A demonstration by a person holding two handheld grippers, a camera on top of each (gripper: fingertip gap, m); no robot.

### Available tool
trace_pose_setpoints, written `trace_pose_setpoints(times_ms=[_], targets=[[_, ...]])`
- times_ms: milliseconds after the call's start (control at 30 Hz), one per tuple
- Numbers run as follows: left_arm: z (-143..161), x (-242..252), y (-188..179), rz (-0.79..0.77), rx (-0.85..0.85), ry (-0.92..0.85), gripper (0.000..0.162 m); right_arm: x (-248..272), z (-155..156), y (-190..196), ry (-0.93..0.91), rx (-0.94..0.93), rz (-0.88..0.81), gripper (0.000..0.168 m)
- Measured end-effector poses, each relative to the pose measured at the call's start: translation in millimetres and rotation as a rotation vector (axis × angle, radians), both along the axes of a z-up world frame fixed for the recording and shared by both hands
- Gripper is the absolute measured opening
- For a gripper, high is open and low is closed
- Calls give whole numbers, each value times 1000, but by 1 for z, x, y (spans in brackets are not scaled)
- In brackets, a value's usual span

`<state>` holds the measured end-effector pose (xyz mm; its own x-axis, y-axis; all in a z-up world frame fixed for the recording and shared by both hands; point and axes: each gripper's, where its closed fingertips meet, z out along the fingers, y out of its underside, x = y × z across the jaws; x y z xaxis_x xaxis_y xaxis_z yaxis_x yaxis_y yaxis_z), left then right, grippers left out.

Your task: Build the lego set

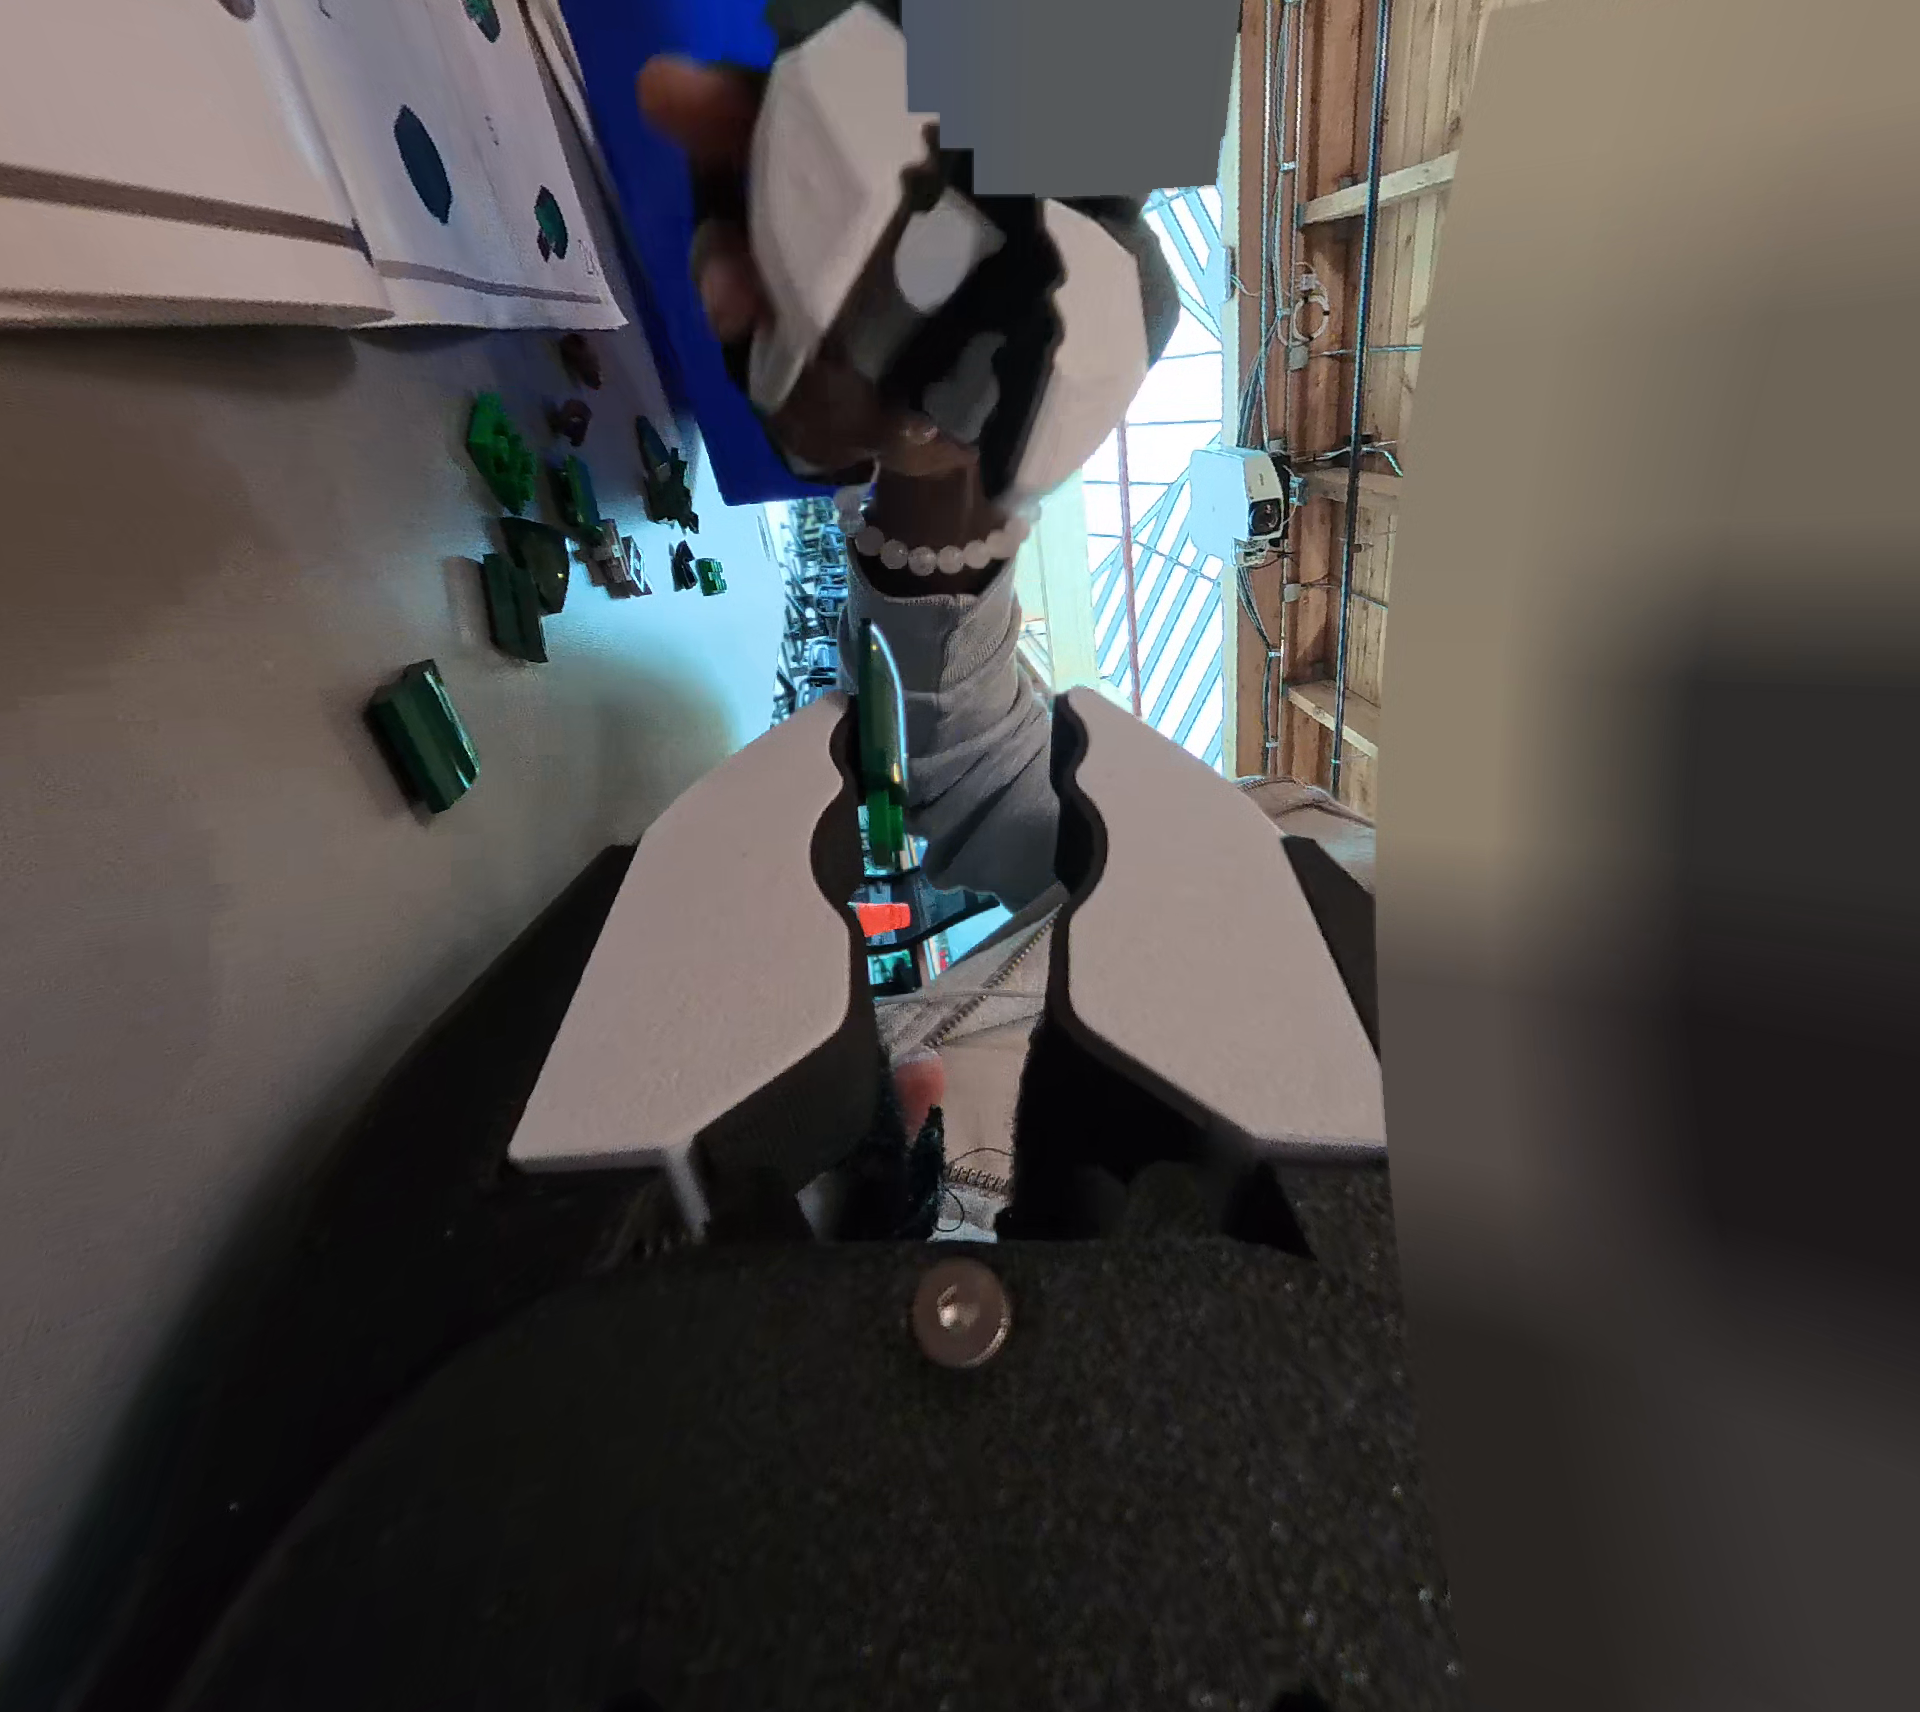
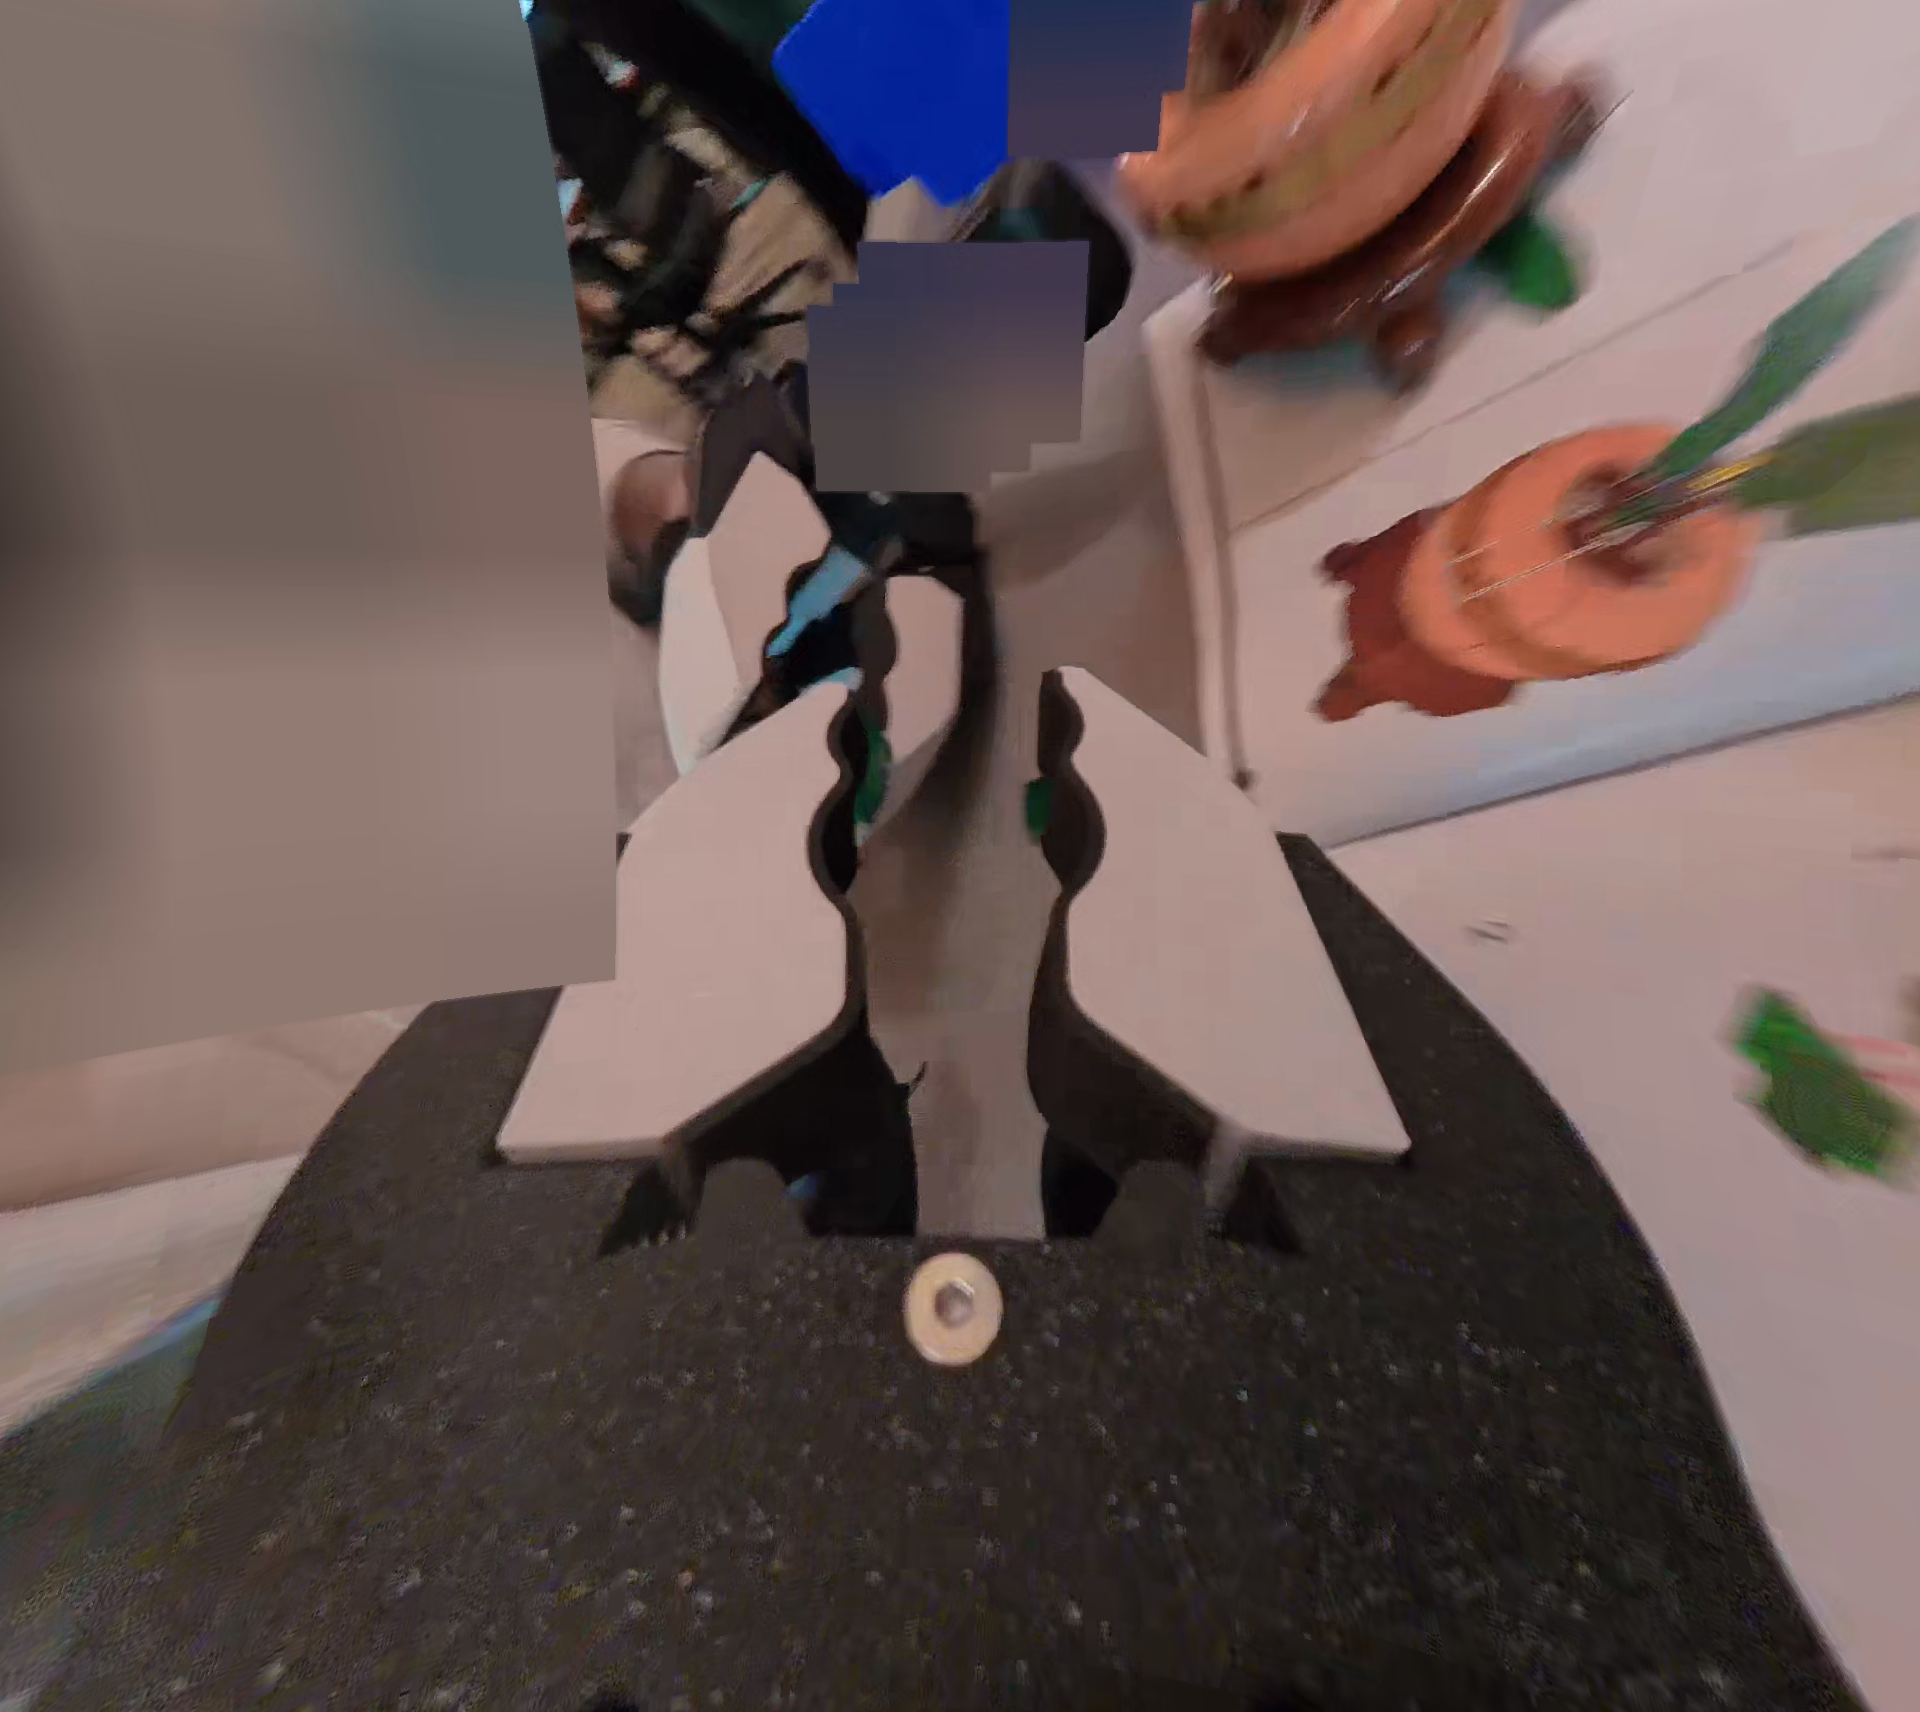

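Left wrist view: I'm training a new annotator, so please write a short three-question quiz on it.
1. True or false: loose dark green plastic lego pieces lie on the grey tabletop.
2. The flat board beside the open white paper booklet is: A red, B blue, C yellow.
3. Fill in: the person's wrist wears a bracelet of ____ round beads.
Key: 1 true; 2 B; 3 white.
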<state>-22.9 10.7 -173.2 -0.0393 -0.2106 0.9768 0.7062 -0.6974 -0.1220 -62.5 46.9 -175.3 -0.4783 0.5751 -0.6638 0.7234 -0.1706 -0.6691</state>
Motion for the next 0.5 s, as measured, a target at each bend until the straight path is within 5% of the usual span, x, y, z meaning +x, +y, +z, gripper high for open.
trace_pose_setpoints(times_ms=[167,333,500], targets=[[3,-7,-1,28,9,3,38,28,2,40,181,425,-196,55],[3,-14,-1,59,5,11,41,63,-37,33,61,635,-348,9],[2,-15,-1,60,2,15,41,66,-59,5,-8,587,-482,2]])
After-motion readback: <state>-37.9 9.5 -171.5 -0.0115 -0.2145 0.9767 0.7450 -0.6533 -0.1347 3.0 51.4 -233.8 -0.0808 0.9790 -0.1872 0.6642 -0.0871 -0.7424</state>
